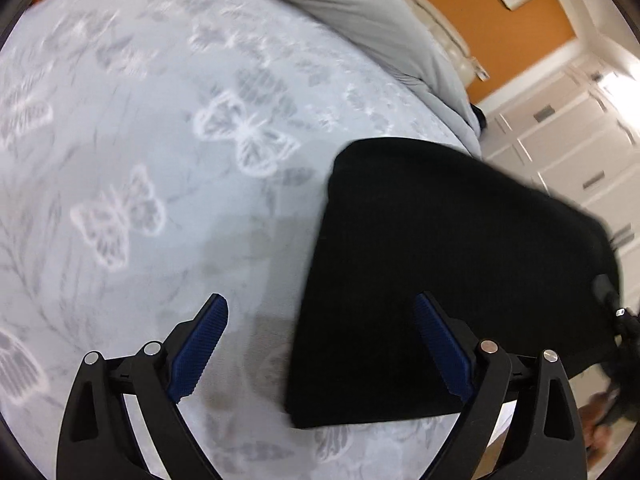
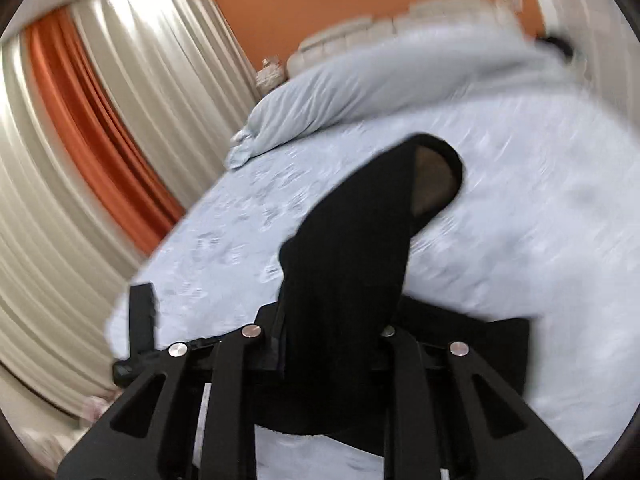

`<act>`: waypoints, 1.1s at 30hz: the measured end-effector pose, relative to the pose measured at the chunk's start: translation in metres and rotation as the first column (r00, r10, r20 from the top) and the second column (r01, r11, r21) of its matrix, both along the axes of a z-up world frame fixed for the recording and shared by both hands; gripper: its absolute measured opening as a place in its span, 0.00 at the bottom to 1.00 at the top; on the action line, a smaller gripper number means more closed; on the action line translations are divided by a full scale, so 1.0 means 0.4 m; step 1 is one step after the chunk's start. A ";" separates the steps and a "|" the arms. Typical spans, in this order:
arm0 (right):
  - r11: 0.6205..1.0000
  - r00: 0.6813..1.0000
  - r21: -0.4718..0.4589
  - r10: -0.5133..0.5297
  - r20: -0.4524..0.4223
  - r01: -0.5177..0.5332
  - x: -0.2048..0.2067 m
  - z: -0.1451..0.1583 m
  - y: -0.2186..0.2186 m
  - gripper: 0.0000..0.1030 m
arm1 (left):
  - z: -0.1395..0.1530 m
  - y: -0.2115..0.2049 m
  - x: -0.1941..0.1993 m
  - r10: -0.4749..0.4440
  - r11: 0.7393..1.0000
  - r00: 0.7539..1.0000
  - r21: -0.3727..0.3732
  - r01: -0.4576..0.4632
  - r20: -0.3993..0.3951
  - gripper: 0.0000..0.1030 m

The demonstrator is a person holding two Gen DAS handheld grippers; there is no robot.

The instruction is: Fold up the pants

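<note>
The black pants (image 1: 440,240) lie as a flat folded slab on the pale butterfly-print bed sheet (image 1: 160,160), to the right in the left wrist view. My left gripper (image 1: 320,300) hovers over the slab's left edge, open wide, with its blue pads (image 1: 200,344) touching nothing. In the right wrist view a thick fold of the black pants (image 2: 352,240) rises from between the jaws of my right gripper (image 2: 332,320) and covers its fingertips. The gripper is shut on that fold, which is lifted above the bed sheet (image 2: 520,220).
A rumpled pale blue duvet (image 2: 360,92) is heaped at the head of the bed, before a cream headboard (image 2: 380,28) and an orange wall. Cream and orange curtains (image 2: 100,120) hang along one side. White cabinet doors (image 1: 560,140) stand beyond the other side.
</note>
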State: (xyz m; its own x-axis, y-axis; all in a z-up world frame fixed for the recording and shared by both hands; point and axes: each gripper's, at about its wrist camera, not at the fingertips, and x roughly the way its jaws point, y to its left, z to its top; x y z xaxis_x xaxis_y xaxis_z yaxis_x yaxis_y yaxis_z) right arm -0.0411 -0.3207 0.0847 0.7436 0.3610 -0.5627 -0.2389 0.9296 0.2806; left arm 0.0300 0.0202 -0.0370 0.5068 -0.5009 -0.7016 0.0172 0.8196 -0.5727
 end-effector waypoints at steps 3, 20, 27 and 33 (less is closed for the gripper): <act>0.989 0.988 -0.095 -0.122 -0.100 0.113 -0.011 -0.117 -0.060 0.29 | -0.006 -0.020 0.000 -0.021 1.000 1.000 -0.015 0.021 0.008 0.89; 0.873 0.910 0.381 -0.149 -0.387 0.305 0.104 -0.462 -0.234 0.38 | -0.131 -0.123 0.069 -0.107 0.993 0.990 -0.063 0.101 -0.087 0.28; 0.916 0.946 0.378 -0.007 -0.324 0.136 0.041 -0.338 -0.100 0.39 | 0.045 0.037 -0.009 -0.105 0.994 0.994 -0.031 0.105 -0.007 0.17; 0.938 0.901 0.285 -0.061 -0.429 0.199 0.000 -0.462 -0.028 0.64 | -0.074 0.183 -0.102 0.012 0.988 0.991 0.157 0.009 -0.135 0.26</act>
State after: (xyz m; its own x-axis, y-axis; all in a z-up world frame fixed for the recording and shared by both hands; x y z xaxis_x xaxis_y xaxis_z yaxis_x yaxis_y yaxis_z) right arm -0.0412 -0.3320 -0.1003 0.5252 0.4858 -0.6987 0.0779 0.7902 0.6079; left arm -0.0108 0.0934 -0.0666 0.4027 -0.3786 -0.8334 -0.0529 0.8993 -0.4341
